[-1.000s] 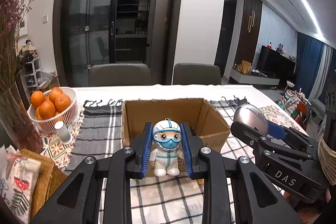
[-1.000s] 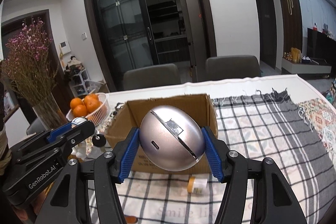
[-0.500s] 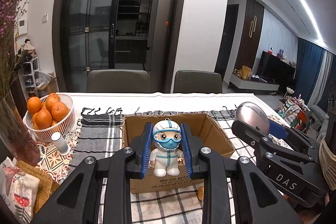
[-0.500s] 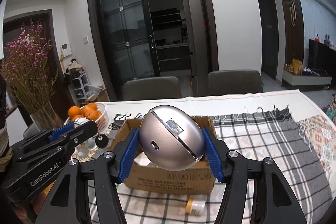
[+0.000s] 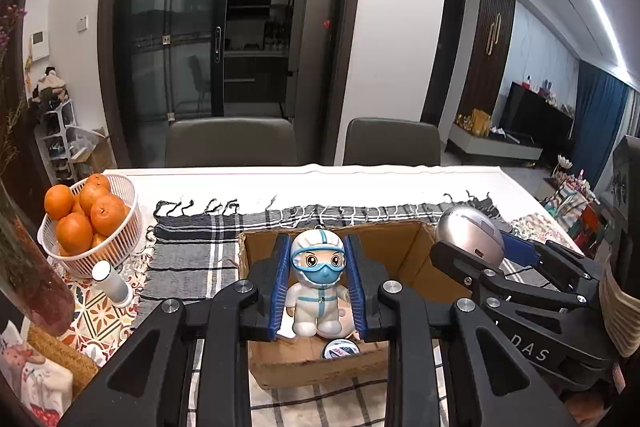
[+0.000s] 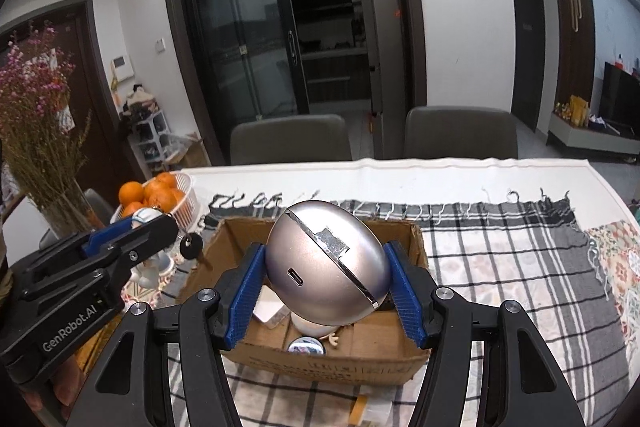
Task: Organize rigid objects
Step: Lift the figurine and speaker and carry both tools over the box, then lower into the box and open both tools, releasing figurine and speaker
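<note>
My left gripper is shut on a small white doll in a blue mask and goggles, held above the near part of an open cardboard box. My right gripper is shut on a silver egg-shaped case and holds it over the same box. The case and right gripper show at the right of the left wrist view. The left gripper shows at the left of the right wrist view. A round tin and other small items lie inside the box.
The box stands on a checked grey cloth on a white table. A white basket of oranges and a small white bottle stand at the left, beside a vase of dried flowers. Two chairs stand behind the table.
Both grippers have risen and moved forward with their loads, so the box now lies lower in view and its inside shows. Neither grip has changed.
</note>
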The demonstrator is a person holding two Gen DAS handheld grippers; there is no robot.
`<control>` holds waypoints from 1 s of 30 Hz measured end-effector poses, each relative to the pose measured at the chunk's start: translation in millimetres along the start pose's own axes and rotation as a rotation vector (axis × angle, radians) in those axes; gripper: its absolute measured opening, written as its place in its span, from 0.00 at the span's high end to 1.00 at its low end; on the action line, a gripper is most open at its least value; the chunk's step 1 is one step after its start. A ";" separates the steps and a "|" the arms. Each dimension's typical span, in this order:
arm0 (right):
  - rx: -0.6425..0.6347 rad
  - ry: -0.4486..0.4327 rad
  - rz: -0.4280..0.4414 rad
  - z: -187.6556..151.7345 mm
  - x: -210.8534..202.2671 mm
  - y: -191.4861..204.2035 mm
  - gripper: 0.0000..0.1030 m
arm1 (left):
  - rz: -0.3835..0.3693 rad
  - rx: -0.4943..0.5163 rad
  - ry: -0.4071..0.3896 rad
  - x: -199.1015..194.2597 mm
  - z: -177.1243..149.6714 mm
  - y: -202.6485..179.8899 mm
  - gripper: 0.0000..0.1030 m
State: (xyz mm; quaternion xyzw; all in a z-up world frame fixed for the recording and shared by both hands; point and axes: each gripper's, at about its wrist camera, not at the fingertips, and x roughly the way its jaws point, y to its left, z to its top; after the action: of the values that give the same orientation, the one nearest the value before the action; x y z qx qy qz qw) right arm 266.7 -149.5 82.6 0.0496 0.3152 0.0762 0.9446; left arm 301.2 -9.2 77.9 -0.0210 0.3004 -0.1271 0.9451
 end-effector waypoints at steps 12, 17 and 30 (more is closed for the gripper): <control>-0.001 0.176 -0.006 0.9 55.3 -13.8 0.41 | -0.024 -0.005 0.162 54.5 0.1 3.6 0.74; -0.014 0.255 -0.014 -3.8 75.7 -18.6 0.41 | -0.021 -0.013 0.237 75.7 -8.9 6.6 0.74; 0.006 0.395 0.004 -20.8 110.0 -24.8 0.41 | -0.009 -0.025 0.353 102.3 -27.1 9.6 0.73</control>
State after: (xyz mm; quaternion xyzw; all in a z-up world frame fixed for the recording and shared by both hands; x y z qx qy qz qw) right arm 343.7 -153.7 -2.1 0.0373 0.4945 0.0856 0.8641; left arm 368.4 -24.9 -3.0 -0.0117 0.4633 -0.1294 0.8766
